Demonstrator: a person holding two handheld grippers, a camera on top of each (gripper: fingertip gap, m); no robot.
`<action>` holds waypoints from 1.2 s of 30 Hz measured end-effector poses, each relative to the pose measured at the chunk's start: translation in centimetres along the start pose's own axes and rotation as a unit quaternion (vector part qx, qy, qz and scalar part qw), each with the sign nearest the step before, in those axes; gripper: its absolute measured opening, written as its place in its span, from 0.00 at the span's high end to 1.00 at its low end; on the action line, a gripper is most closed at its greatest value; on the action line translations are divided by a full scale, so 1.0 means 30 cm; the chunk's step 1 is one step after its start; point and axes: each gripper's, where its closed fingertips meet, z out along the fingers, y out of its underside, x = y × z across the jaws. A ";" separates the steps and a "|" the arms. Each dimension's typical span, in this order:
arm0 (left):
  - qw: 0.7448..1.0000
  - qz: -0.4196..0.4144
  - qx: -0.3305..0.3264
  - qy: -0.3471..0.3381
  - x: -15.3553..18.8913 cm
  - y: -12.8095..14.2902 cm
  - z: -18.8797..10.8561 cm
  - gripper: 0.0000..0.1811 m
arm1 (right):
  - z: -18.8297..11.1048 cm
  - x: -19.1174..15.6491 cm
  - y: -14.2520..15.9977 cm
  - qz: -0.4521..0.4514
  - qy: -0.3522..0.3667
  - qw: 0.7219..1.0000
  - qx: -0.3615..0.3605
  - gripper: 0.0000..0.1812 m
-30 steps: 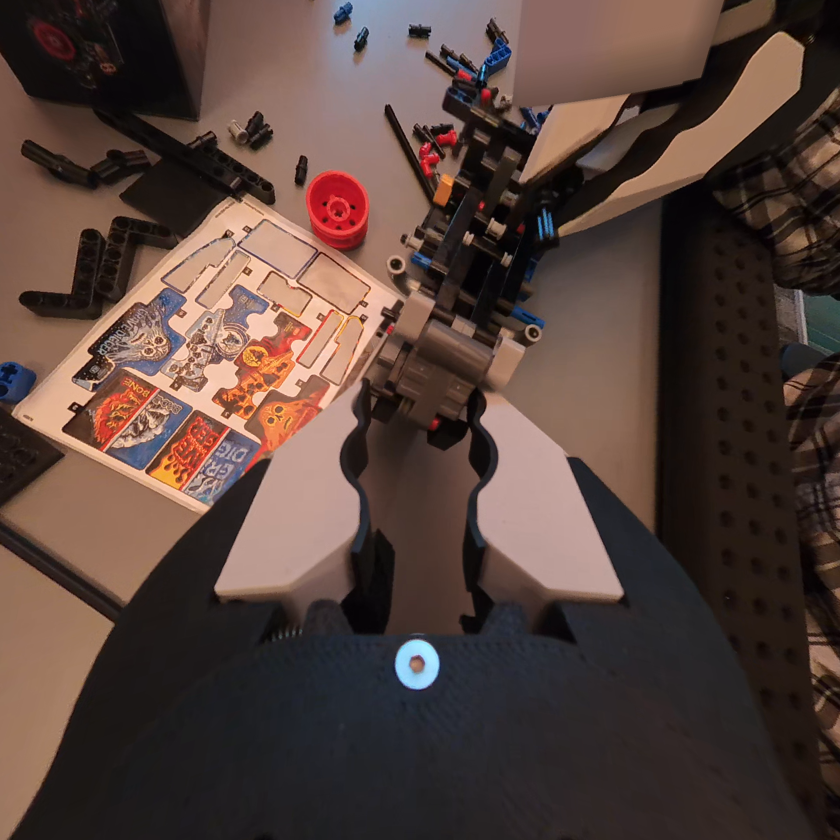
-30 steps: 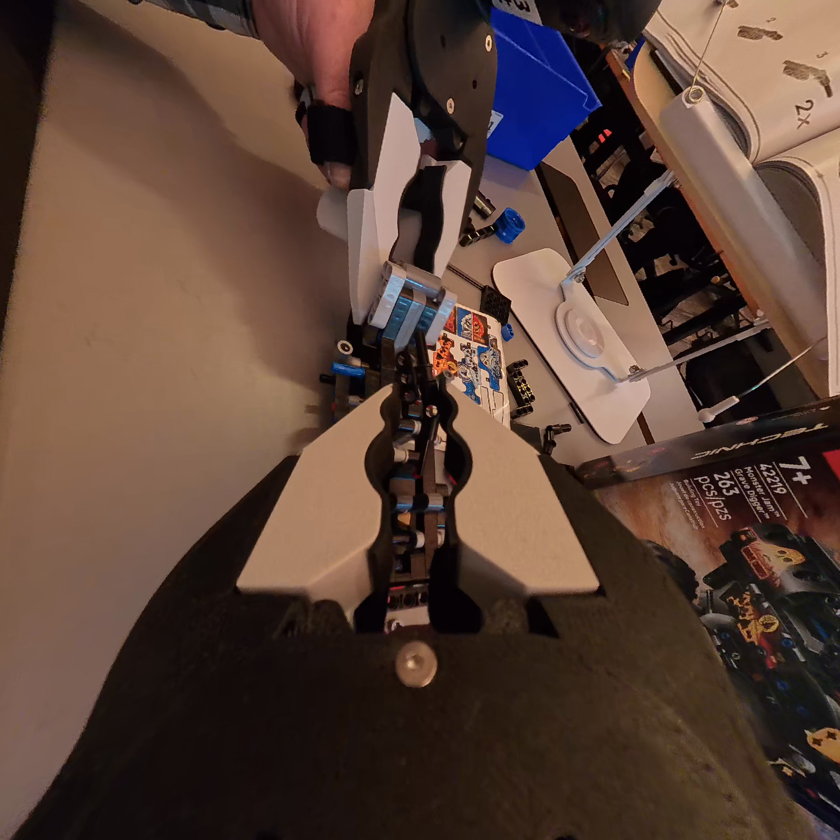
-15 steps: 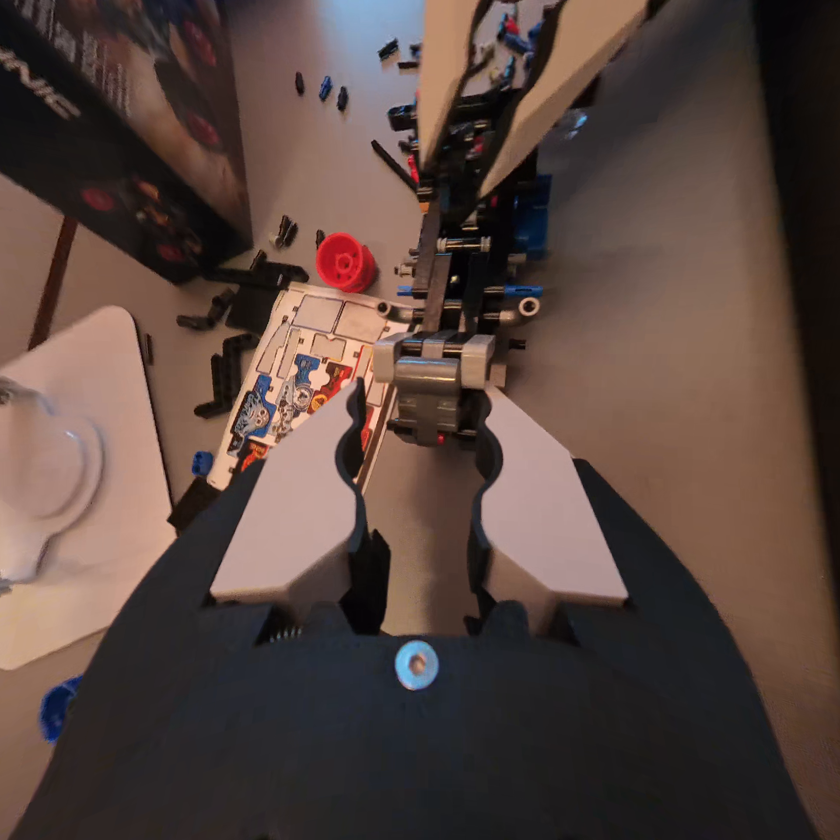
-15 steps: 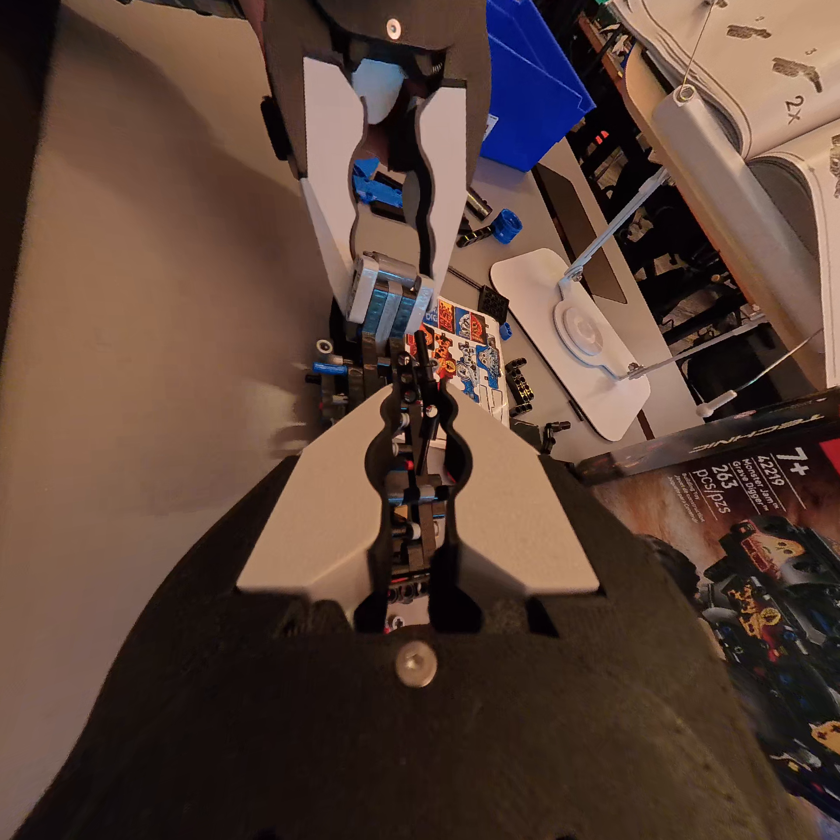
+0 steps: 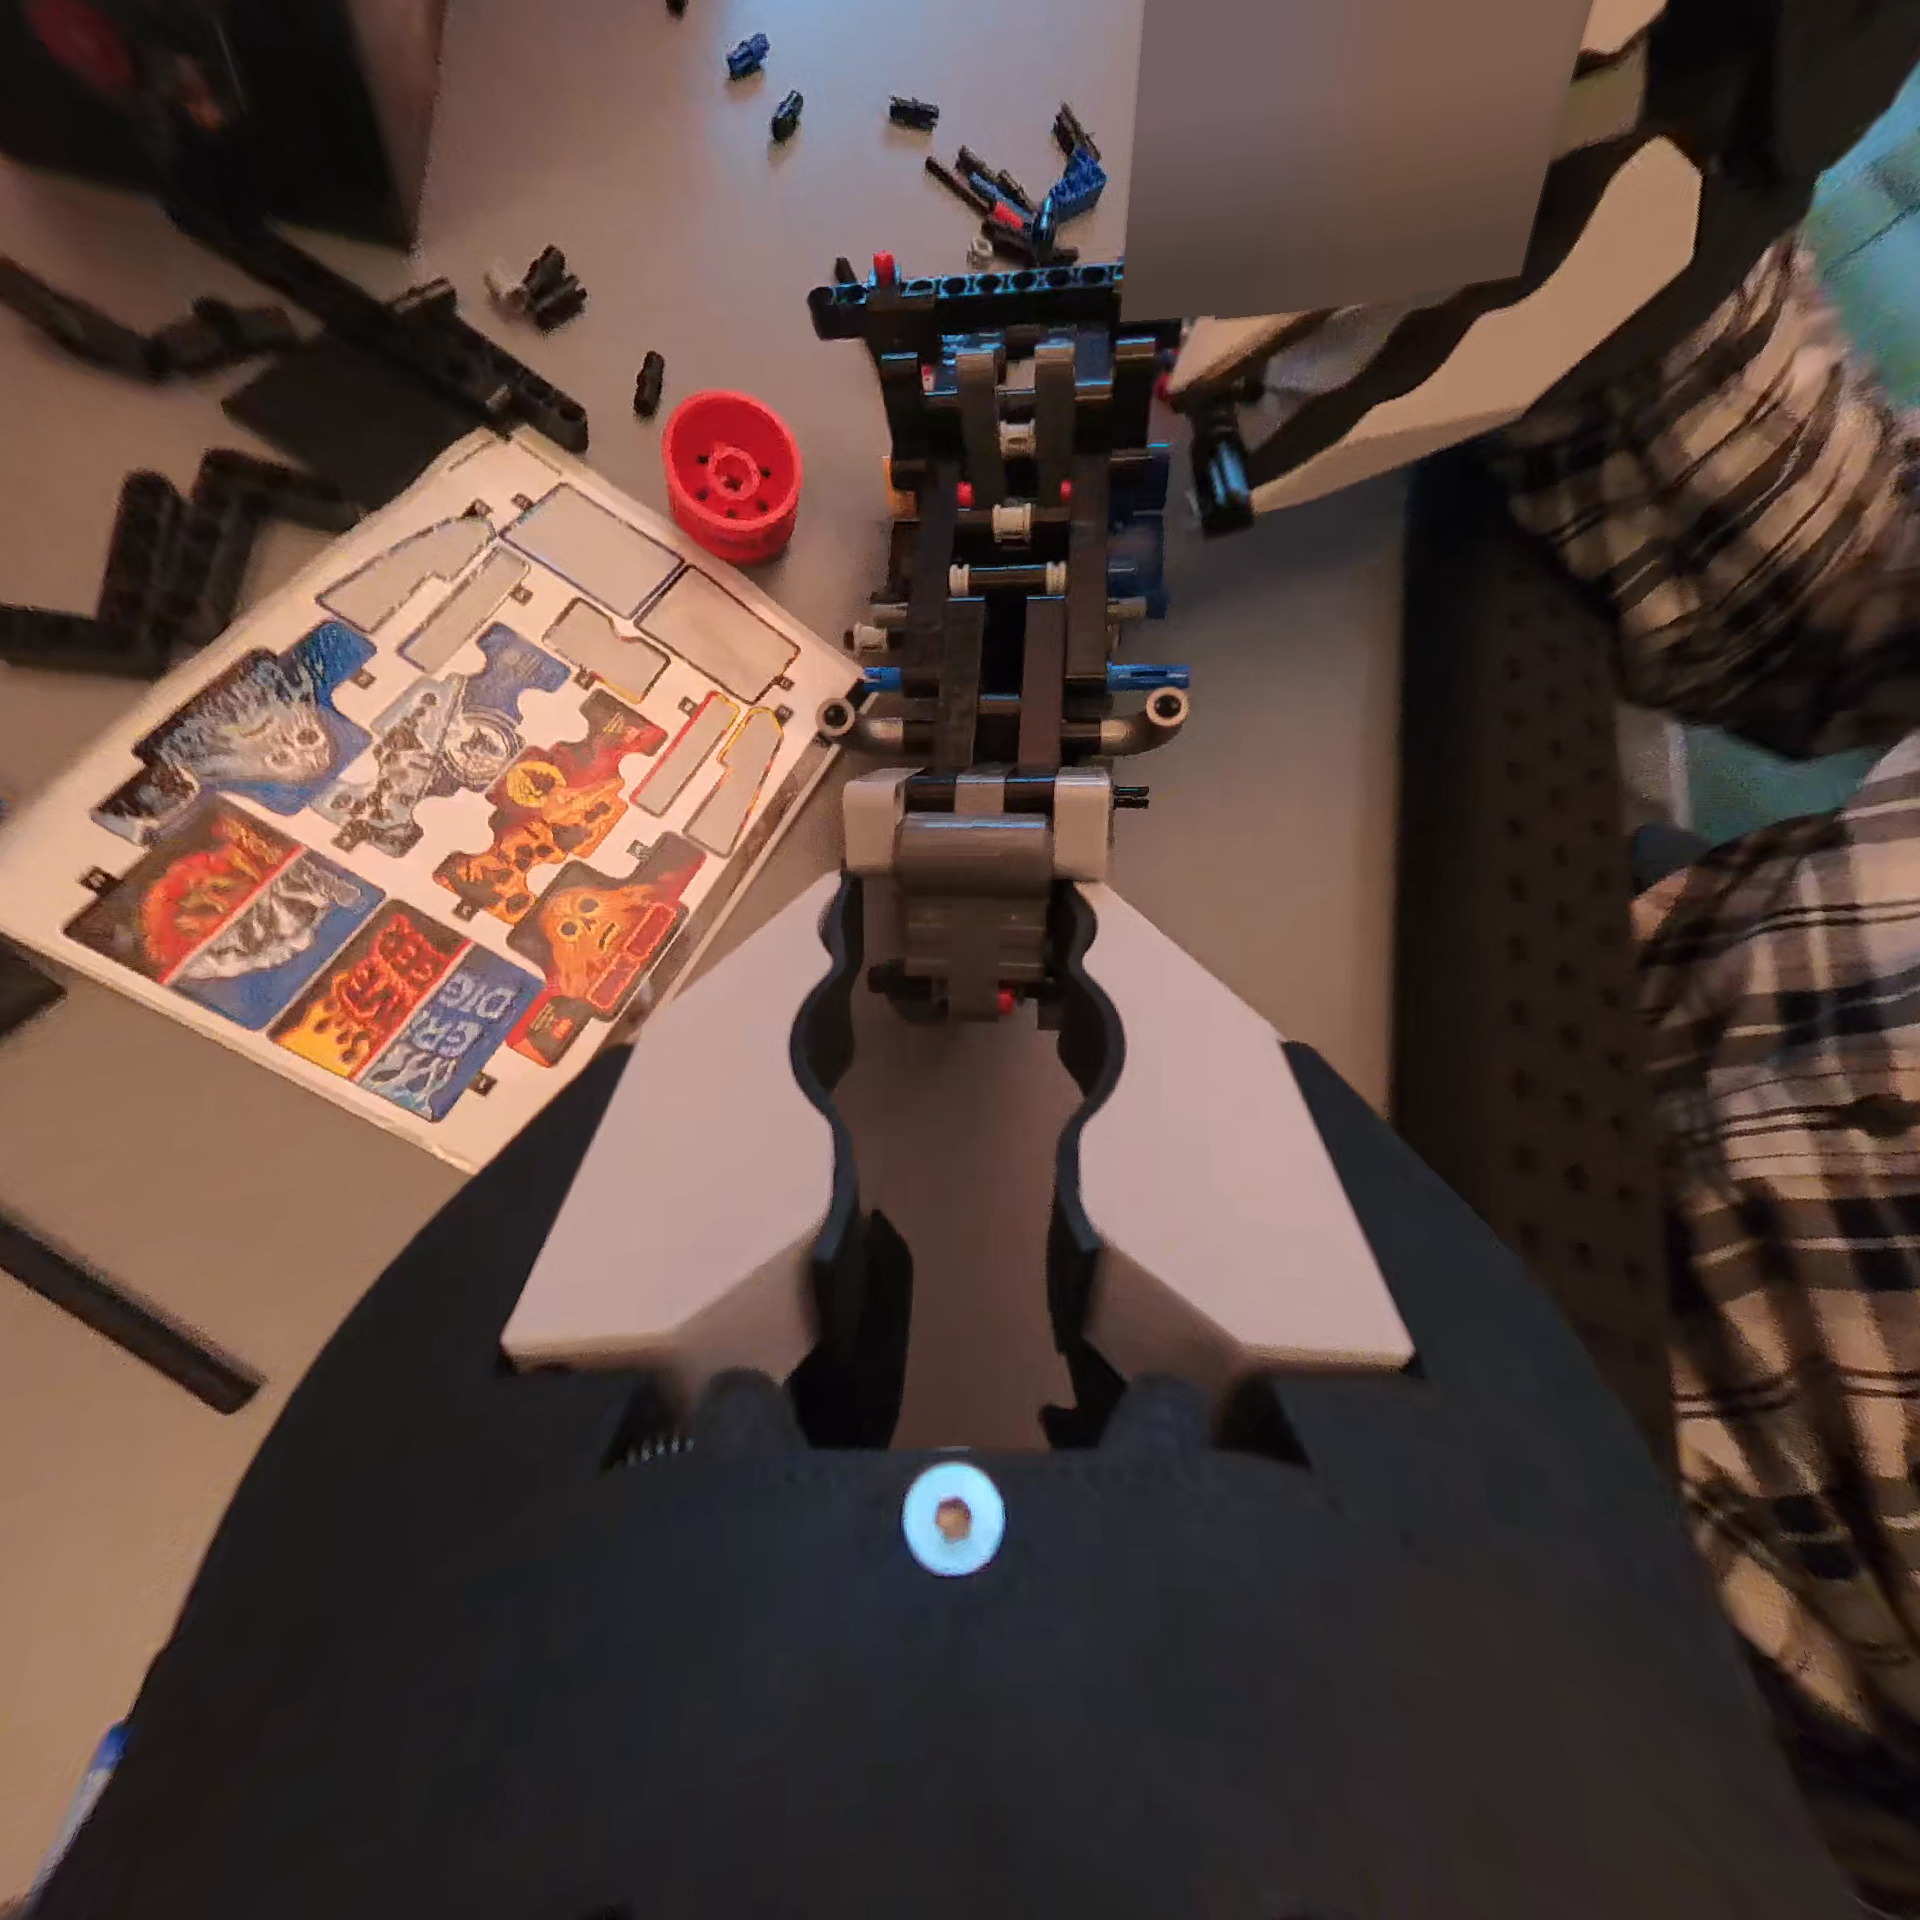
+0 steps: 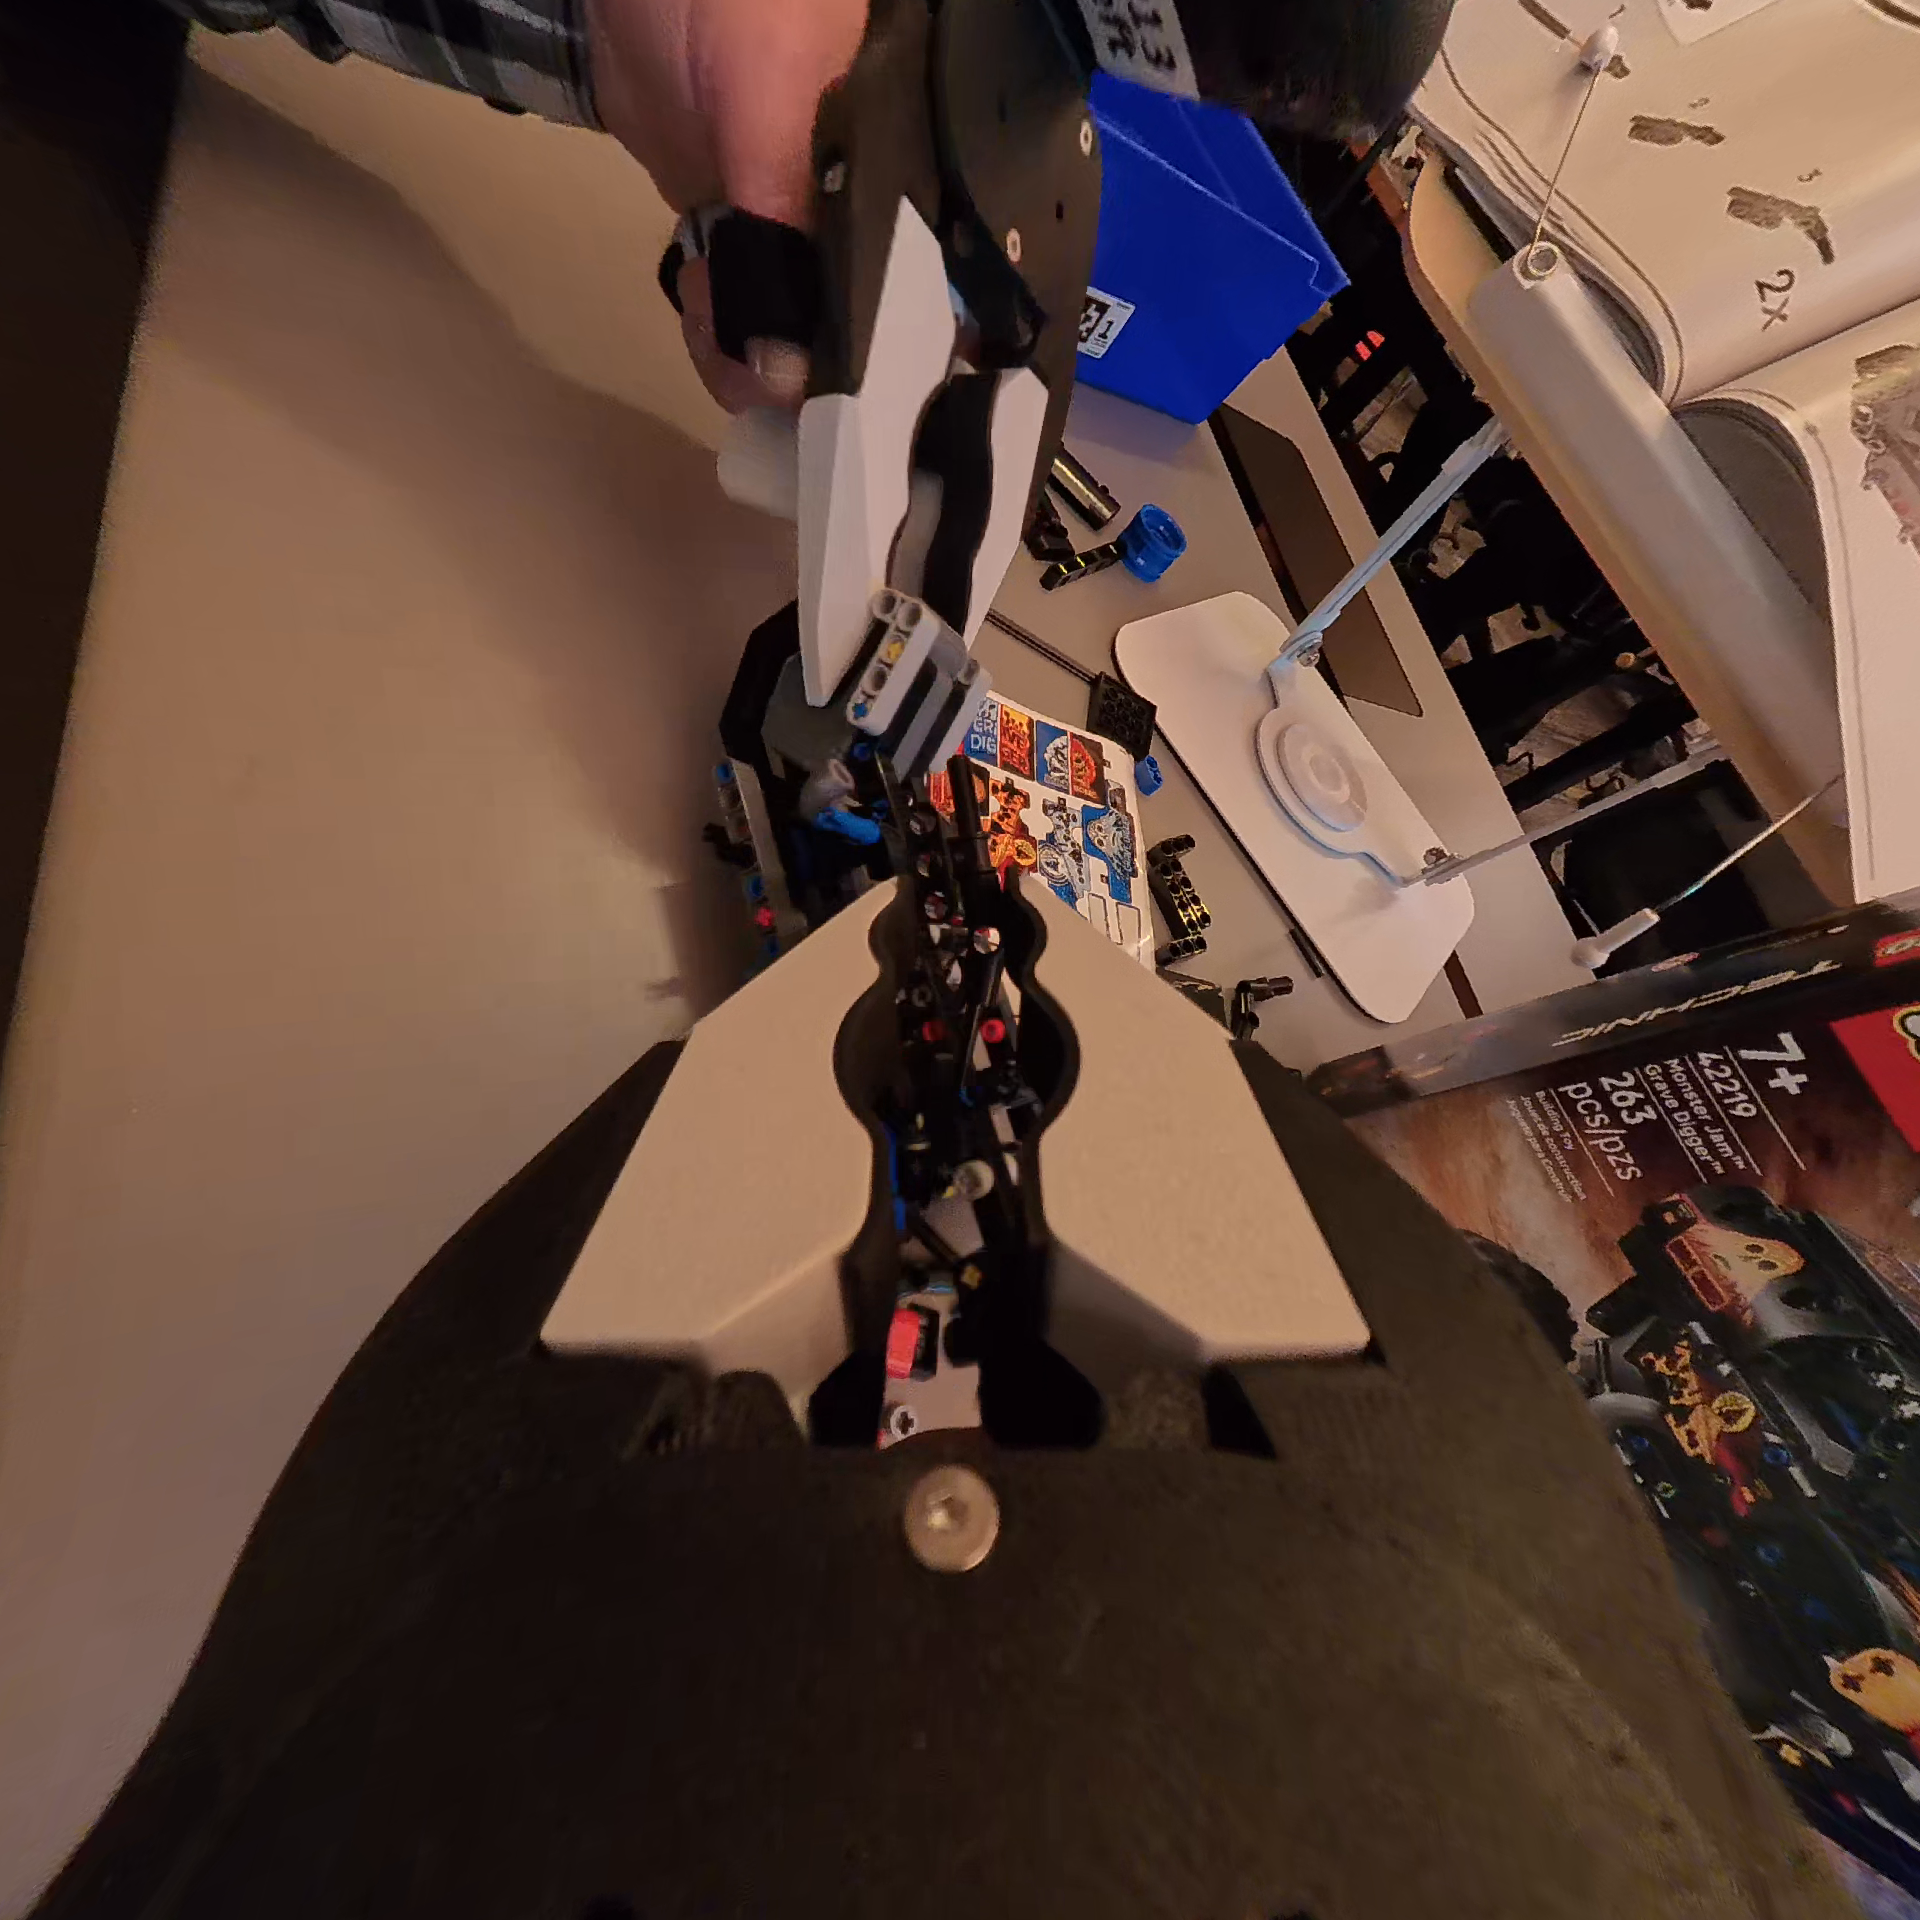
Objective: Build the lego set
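A long black lego chassis [image 5: 1003,582] with blue pins and a grey end block is held above the grey surface [image 5: 644,166]. The left gripper [image 5: 961,935] fingers clamp the grey end; the right gripper [image 6: 951,935] fingers grip the other. A sticker sheet [image 5: 416,790] and red wheel hub [image 5: 732,473] lie alongside.

1. Each tool [image 5: 961,935] is built from a textured black body, with one silver screw [image 5: 953,1519] set at its centre.
2. Pale grey fingers [image 6: 727,1174] are lined with wavy black pads [image 5: 821,1049].
3. A black-and-white plaid sleeve [image 5: 1787,1195] is worn.
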 end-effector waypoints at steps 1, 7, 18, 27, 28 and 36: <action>1.000 -0.014 0.005 0.009 -0.005 0.001 -0.001 0.81 | 0.000 -0.001 -0.004 -0.001 -0.002 1.000 0.002 0.92; 0.997 -0.055 0.020 0.042 -0.013 -0.013 0.006 0.86 | 0.021 -0.004 -0.010 -0.031 -0.010 0.999 -0.016 0.92; 0.992 -0.096 0.030 0.073 -0.034 -0.017 0.011 0.86 | 0.060 0.005 0.030 -0.090 -0.036 0.993 -0.072 0.92; 0.992 -0.100 0.037 0.060 -0.074 -0.019 0.015 0.83 | 0.097 0.031 0.044 -0.093 -0.068 0.989 -0.089 0.92; 0.993 -0.098 0.038 0.055 -0.078 -0.019 0.017 0.82 | 0.099 0.033 0.045 -0.092 -0.072 0.989 -0.091 0.92; 0.997 -0.057 0.042 0.004 -0.105 -0.025 -0.004 0.79 | 0.115 0.035 0.063 -0.097 -0.100 0.983 -0.120 0.92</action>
